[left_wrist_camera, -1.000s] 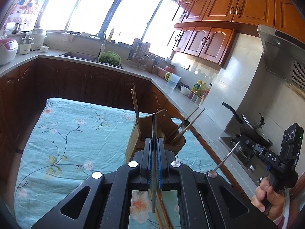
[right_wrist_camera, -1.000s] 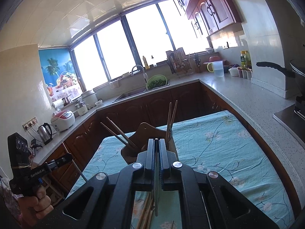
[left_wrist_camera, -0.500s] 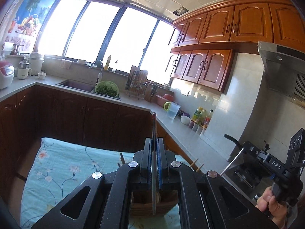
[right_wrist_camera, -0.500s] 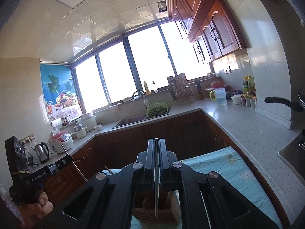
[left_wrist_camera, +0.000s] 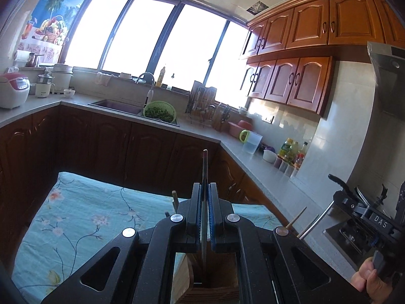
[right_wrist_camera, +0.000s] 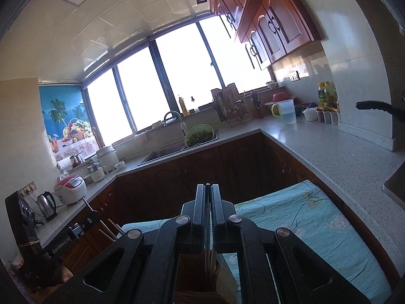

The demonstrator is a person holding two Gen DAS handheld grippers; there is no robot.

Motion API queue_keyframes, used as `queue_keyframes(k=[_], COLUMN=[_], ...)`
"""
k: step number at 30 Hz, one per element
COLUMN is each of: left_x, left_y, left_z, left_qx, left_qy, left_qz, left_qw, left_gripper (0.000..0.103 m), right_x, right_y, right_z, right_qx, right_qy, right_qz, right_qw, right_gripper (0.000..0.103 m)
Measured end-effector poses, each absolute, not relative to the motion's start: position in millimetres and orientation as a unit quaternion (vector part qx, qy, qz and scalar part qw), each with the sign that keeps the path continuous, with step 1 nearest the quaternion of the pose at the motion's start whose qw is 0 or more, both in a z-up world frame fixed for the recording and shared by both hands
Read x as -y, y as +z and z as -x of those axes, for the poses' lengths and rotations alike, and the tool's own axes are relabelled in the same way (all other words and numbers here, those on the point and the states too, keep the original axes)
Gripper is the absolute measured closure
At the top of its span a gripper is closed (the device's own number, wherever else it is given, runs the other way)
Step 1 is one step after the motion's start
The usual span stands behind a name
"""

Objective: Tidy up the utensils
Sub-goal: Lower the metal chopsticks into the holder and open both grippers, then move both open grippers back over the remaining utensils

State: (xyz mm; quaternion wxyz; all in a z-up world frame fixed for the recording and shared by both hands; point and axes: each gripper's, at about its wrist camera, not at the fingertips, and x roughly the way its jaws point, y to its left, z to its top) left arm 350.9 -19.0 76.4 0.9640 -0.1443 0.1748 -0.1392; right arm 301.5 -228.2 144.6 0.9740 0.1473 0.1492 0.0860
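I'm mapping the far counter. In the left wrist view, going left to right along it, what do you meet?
Rice cooker → faucet → green colander → dish rack → clear jug → condiment bottles.

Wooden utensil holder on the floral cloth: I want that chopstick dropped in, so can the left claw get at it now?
Probably yes: the left claw, shut on a thin chopstick, hangs right over the wooden utensil holder, nothing between.
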Motion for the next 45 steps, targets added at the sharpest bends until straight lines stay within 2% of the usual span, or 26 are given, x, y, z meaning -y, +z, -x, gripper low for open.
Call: queue_keyframes(k=[8, 24, 27, 30, 31, 33, 35, 36, 37, 38, 39, 40, 42, 45], left_x=[26, 15, 9, 3, 2, 1, -2, 0, 0, -2, -3, -5, -12, -18], left_y=[55, 70, 67, 66, 66, 68, 72, 73, 74, 75, 74, 73, 68, 57], left_z=[-363, -378, -375, -371, -370, -363, -353, -348, -342, -335, -327, -318, -301, -275], left_qx=[-0.216, -0.233, -0.239, -0.247, -0.251, -0.251, -0.247, -0.245, -0.243, -0.24, -0.236, -0.234, -0.238, -0.249], left_qy=[-0.136, -0.135, -0.141, -0.144, -0.144, -0.146, -0.147, -0.148, -0.148, -0.145, -0.143, -0.138, -0.121, -0.113], left_qz=[0.137, 0.127, 0.129, 0.132, 0.134, 0.141, 0.142, 0.141, 0.139, 0.139, 0.14, 0.142, 0.149, 0.151], left_qw=[0.957, 0.955, 0.952, 0.949, 0.948, 0.946, 0.947, 0.948, 0.949, 0.95, 0.951, 0.952, 0.952, 0.95], left_gripper=[0.1, 0.098, 0.098, 0.096, 0.092, 0.081, 0.074, 0.066, 0.062, 0.051, 0.042, 0.037, 0.023, 0.023], right_x=[227, 223, 224, 230, 233, 237, 241, 242, 244, 246, 248, 250, 254, 258], right_y=[111, 108, 108, 108, 110, 113, 117, 119, 121, 123, 124, 125, 123, 113], right_z=[-311, -316, -316, -312, -310, -304, -296, -291, -286, -280, -274, -267, -252, -232], right_qx=[-0.19, -0.208, -0.21, -0.205, -0.201, -0.194, -0.187, -0.181, -0.174, -0.167, -0.161, -0.156, -0.147, -0.15], right_qy=[0.085, 0.084, 0.084, 0.085, 0.084, 0.083, 0.084, 0.088, 0.089, 0.089, 0.09, 0.092, 0.091, 0.089], right_qz=[-0.15, -0.142, -0.148, -0.164, -0.169, -0.177, -0.187, -0.191, -0.193, -0.194, -0.197, -0.202, -0.209, -0.215], right_qw=[0.966, 0.964, 0.963, 0.961, 0.961, 0.961, 0.961, 0.961, 0.962, 0.963, 0.963, 0.962, 0.962, 0.961], right_gripper=[0.099, 0.098, 0.091, 0.072, 0.07, 0.07, 0.056, 0.044, 0.036, 0.032, 0.021, 0.013, 0.01, 0.005])
